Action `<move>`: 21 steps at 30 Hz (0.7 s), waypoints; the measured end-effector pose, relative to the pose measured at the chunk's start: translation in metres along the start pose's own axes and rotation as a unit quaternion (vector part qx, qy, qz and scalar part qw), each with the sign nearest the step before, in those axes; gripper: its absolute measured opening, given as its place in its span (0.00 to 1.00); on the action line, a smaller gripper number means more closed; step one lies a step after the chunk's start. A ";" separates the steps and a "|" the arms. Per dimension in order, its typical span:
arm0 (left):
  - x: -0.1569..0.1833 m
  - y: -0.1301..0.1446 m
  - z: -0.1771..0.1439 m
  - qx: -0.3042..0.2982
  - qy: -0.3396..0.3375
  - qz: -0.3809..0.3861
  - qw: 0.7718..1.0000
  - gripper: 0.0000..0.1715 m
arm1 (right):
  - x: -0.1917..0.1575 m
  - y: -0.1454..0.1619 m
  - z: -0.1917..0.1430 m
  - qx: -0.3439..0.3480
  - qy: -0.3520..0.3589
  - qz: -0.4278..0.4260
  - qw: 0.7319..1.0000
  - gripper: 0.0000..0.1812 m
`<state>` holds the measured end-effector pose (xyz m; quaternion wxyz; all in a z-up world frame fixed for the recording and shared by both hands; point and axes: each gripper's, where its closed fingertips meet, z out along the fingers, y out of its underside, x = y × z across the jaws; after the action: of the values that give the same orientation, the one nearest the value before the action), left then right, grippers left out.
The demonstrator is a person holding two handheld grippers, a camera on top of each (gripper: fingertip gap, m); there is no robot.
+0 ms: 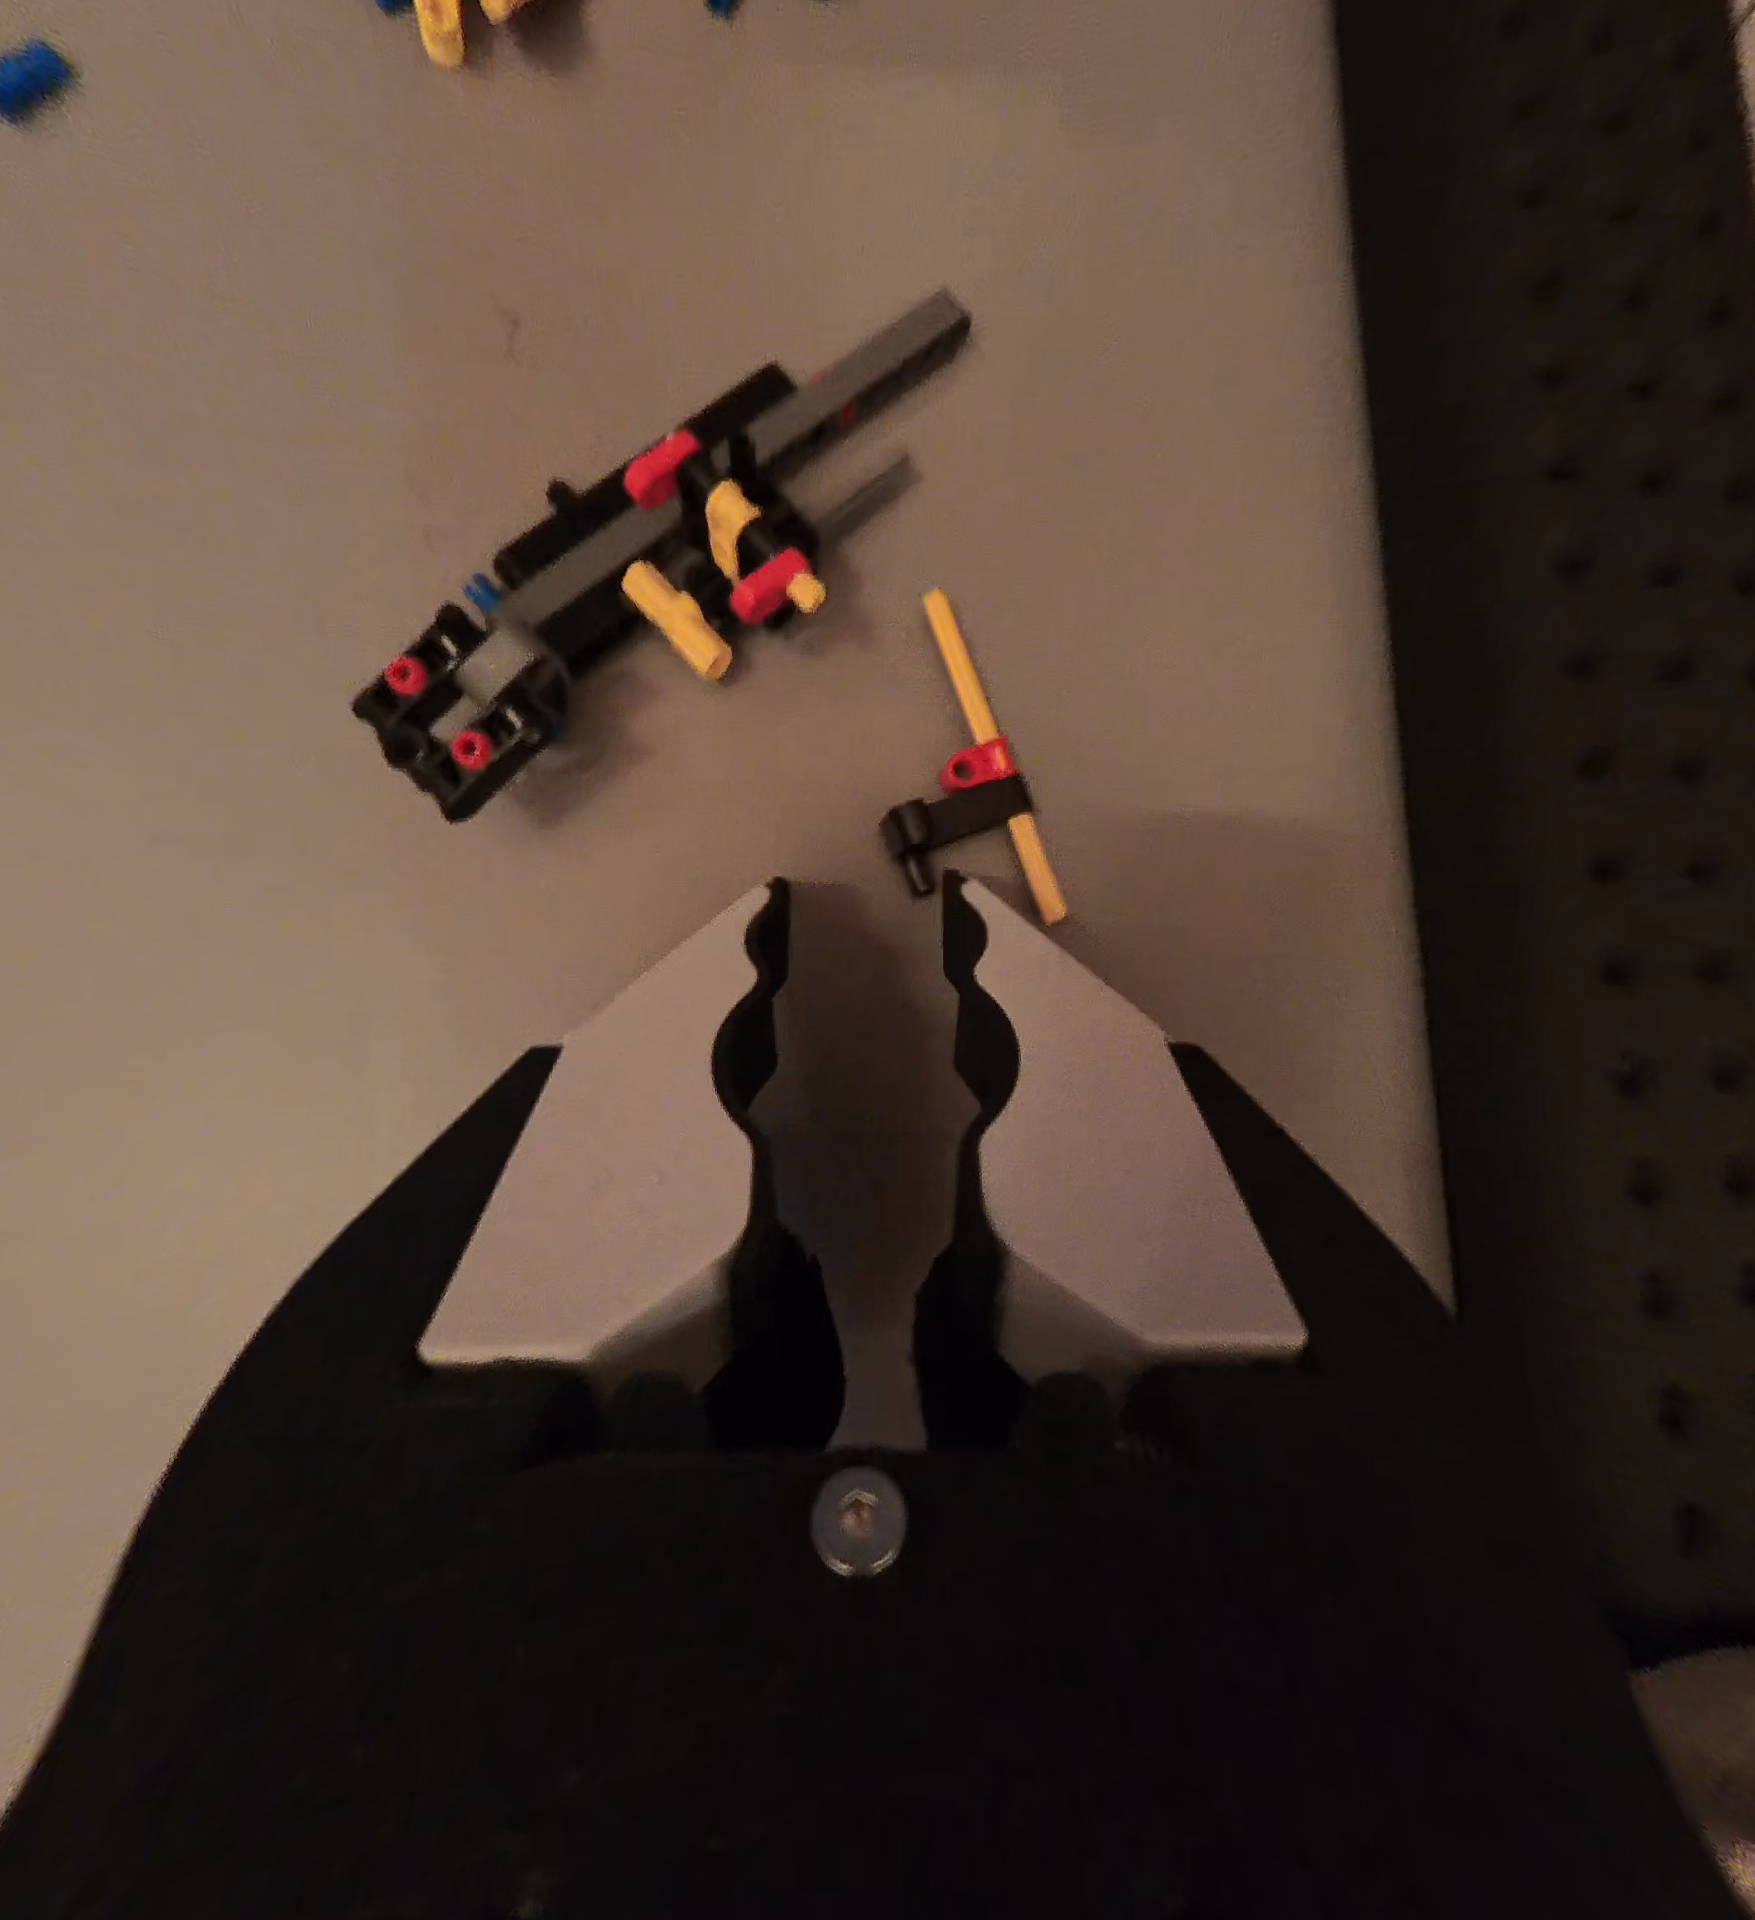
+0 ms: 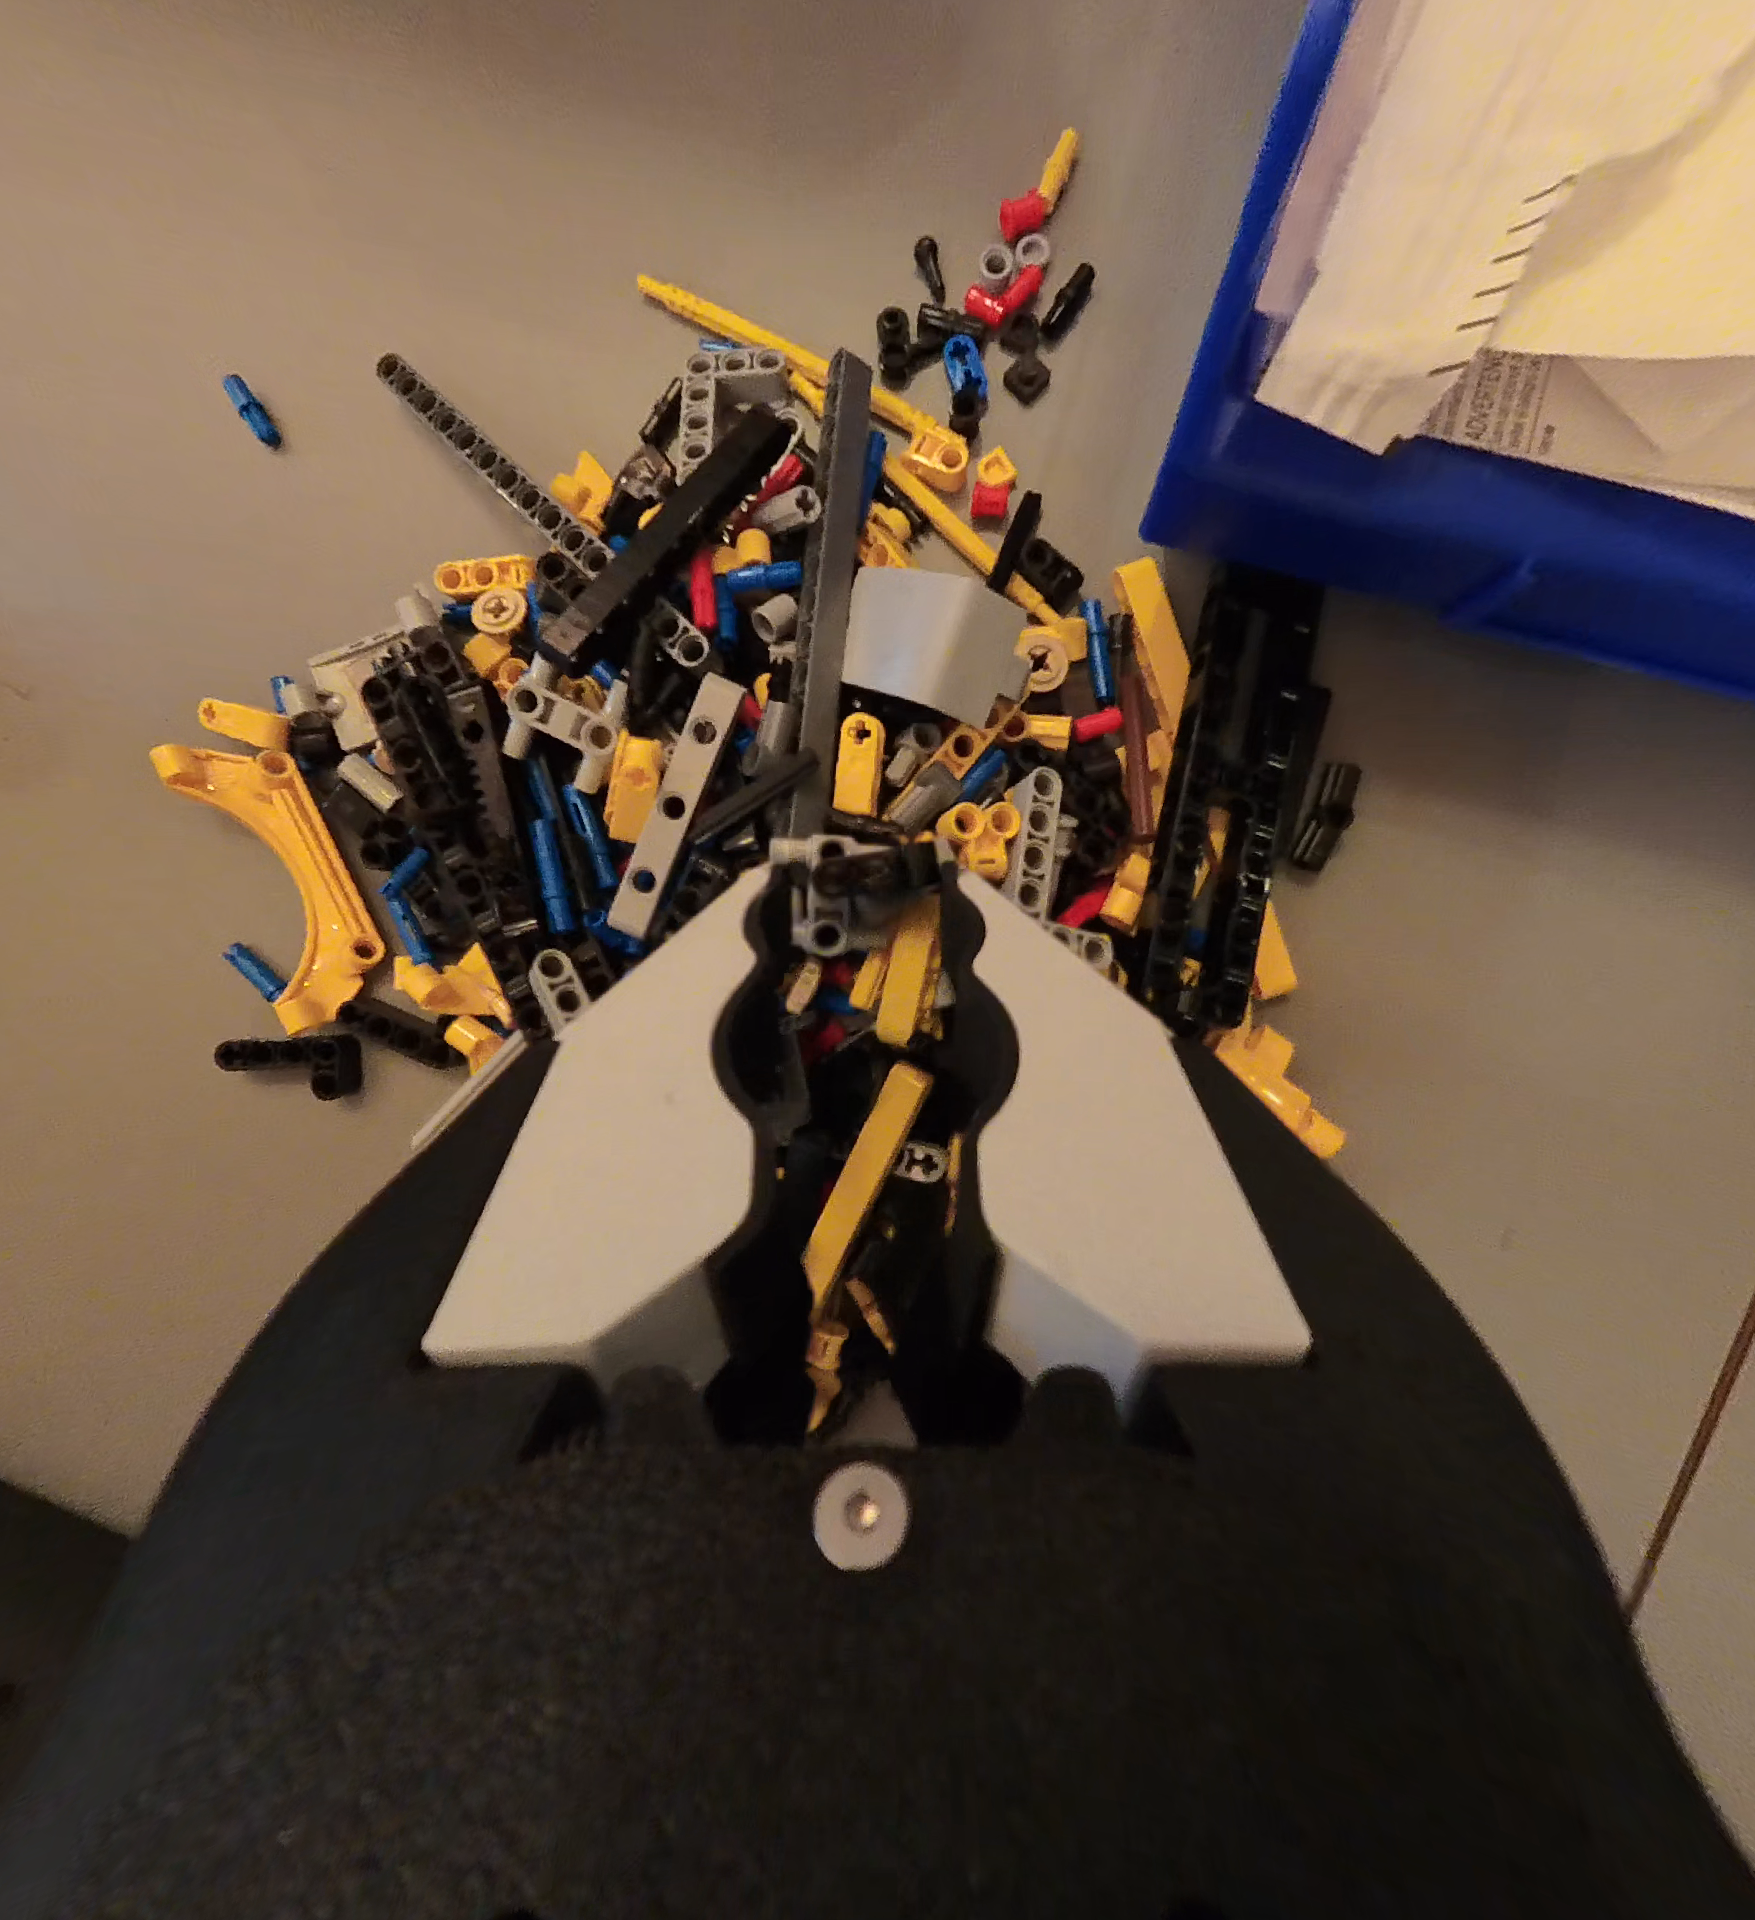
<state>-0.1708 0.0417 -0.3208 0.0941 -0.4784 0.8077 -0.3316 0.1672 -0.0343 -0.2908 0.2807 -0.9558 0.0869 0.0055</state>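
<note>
Yellow plastic axle with red and black connectors lies just right-ahead of the empty, parted left gripper, long axis running away; the right gripper pinches a small grey-black connector piece over the loose brick pile.

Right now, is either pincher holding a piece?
The right gripper pinches a small grey connector piece at its fingertips, gripping its two sides. The left gripper is open and empty, beside a yellow axle piece.

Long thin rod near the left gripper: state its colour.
Yellow; the rod shows best in the left wrist view.
</note>
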 end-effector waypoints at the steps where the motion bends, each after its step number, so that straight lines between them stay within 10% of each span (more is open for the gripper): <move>1: 0.001 0.000 0.002 -0.002 0.003 0.002 1.000 0.17 | -0.001 0.000 0.001 -0.001 -0.004 0.000 1.000 0.15; 9: -0.004 -0.002 0.001 -0.007 -0.038 0.045 0.998 0.14 | -0.018 -0.013 -0.003 0.004 0.011 -0.027 1.000 0.18; 21: -0.002 -0.022 0.018 0.019 -0.067 0.134 0.989 0.00 | -0.246 -0.065 -0.017 0.161 -0.339 -0.201 0.905 0.16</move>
<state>-0.1455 0.0283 -0.3208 0.2010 -0.3853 0.8498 -0.2983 -0.0648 0.0500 -0.2272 0.4382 -0.8356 -0.2073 0.2583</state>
